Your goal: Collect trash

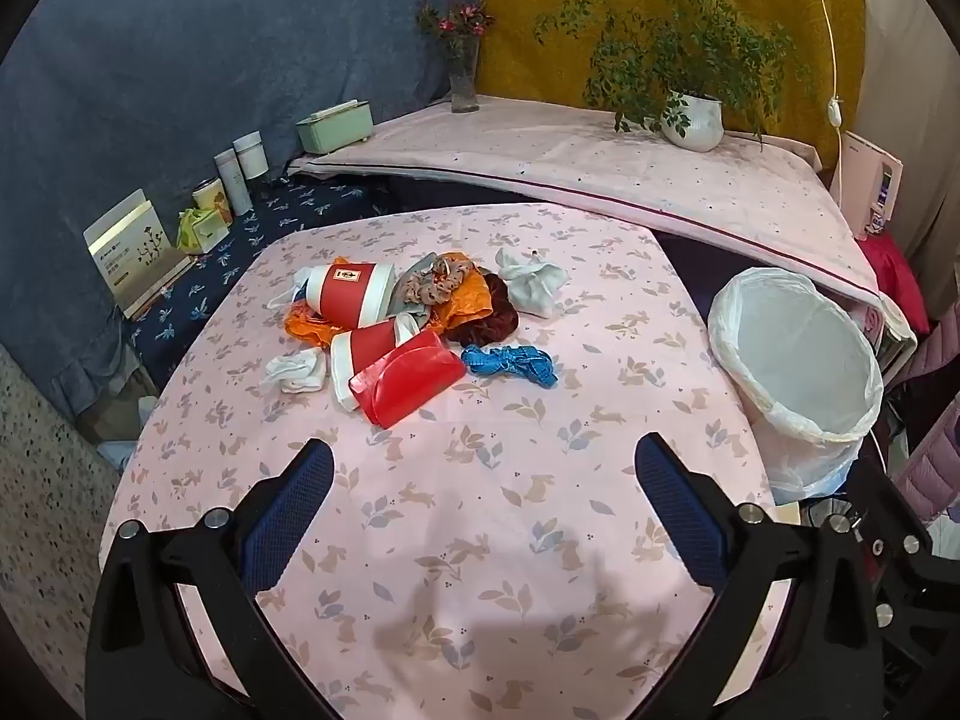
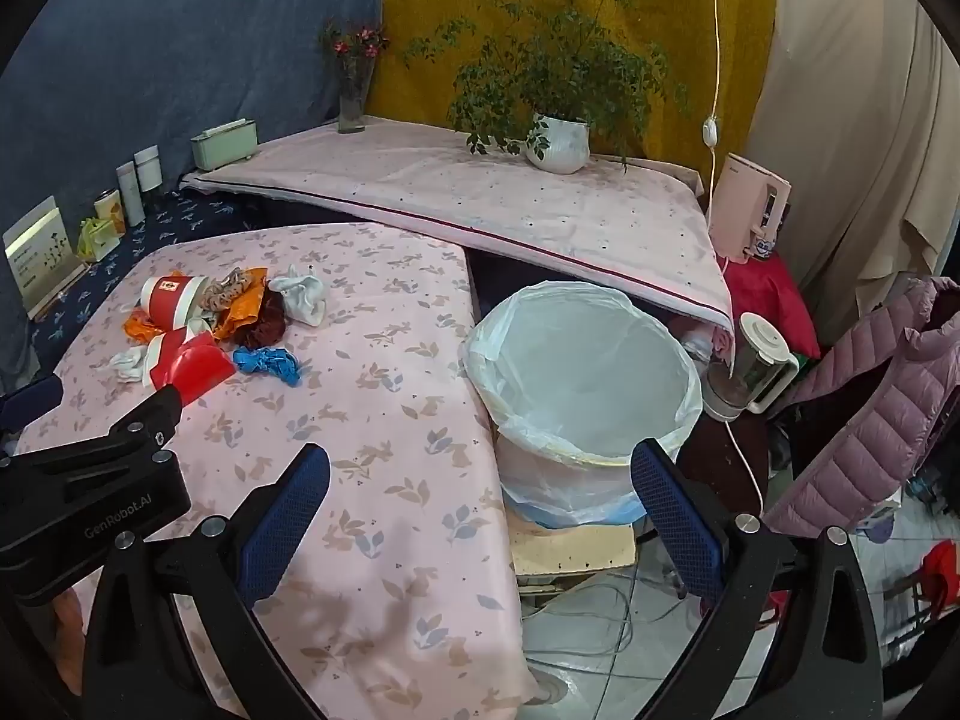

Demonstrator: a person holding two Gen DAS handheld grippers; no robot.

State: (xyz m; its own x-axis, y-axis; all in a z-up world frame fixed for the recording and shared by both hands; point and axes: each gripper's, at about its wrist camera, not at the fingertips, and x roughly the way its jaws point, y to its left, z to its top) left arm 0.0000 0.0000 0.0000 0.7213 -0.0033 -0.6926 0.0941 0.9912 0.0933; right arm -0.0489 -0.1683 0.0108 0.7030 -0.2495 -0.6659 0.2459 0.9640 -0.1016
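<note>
A pile of trash lies on the pink floral tablecloth (image 1: 480, 510): two red paper cups (image 1: 351, 294), a red plastic piece (image 1: 408, 378), an orange wrapper (image 1: 462, 300), crumpled white tissues (image 1: 531, 282), a blue crumpled bag (image 1: 510, 363) and a dark red scrunchie (image 1: 489, 318). The pile also shows in the right wrist view (image 2: 204, 324). A white-lined trash bin (image 2: 582, 384) stands right of the table (image 1: 798, 372). My left gripper (image 1: 483, 480) is open and empty, above the table short of the pile. My right gripper (image 2: 480, 486) is open and empty near the bin.
A raised pink-covered shelf (image 2: 480, 204) behind holds a potted plant (image 2: 558, 138), a flower vase (image 2: 351, 96) and a green box (image 2: 225, 141). Jars and cards line the left wall (image 1: 234, 180). A blender (image 2: 750, 366), a purple jacket (image 2: 870, 396) and cables lie to the right.
</note>
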